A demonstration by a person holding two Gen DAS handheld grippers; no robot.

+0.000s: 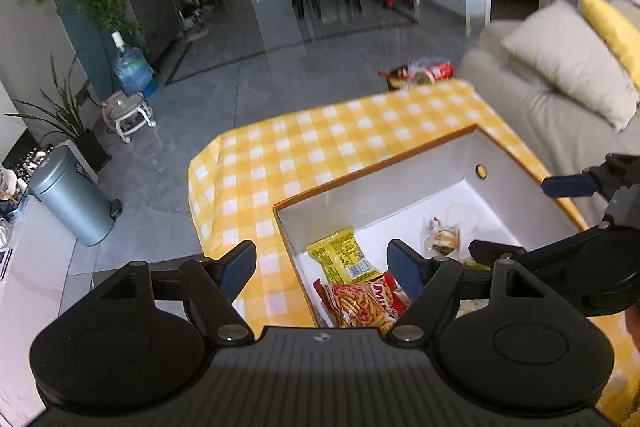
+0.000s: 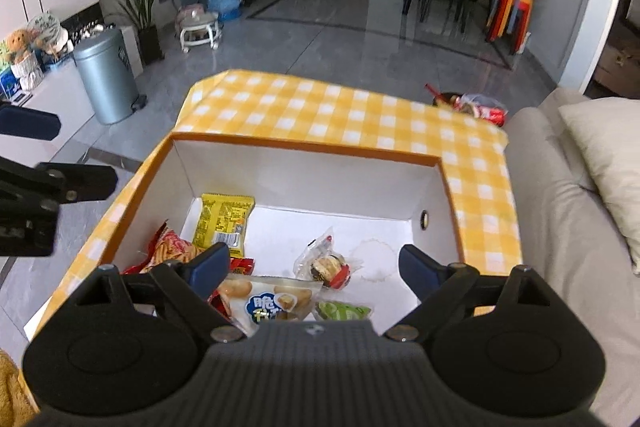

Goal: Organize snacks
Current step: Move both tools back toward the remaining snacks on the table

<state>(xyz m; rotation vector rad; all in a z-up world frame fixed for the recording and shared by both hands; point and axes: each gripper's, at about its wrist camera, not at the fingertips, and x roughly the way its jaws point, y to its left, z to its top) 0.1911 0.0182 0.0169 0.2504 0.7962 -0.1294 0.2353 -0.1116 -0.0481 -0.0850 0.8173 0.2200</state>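
Note:
An orange-rimmed white box [image 2: 304, 151] stands on the yellow checked table [image 2: 320, 107]. Inside lie a yellow snack pack [image 2: 224, 223], a red stick-snack bag [image 2: 172, 247], a white-blue puff bag [image 2: 276, 303], a clear wrapped sweet [image 2: 328, 263] and a green pack [image 2: 344, 311]. My right gripper [image 2: 314, 265] is open and empty above the box's near side. My left gripper [image 1: 322, 263] is open and empty over the box's left wall [image 1: 288, 239], above the yellow pack [image 1: 340, 255] and red bag [image 1: 368, 303]. The right gripper's fingers [image 1: 568, 185] show in the left wrist view.
A grey sofa [image 2: 560, 207] with cushions lies right of the table. A bin with snack wrappers [image 2: 476, 107] sits on the floor past the table's far right corner. A metal trash can [image 2: 108, 79], a stool and plants stand to the left.

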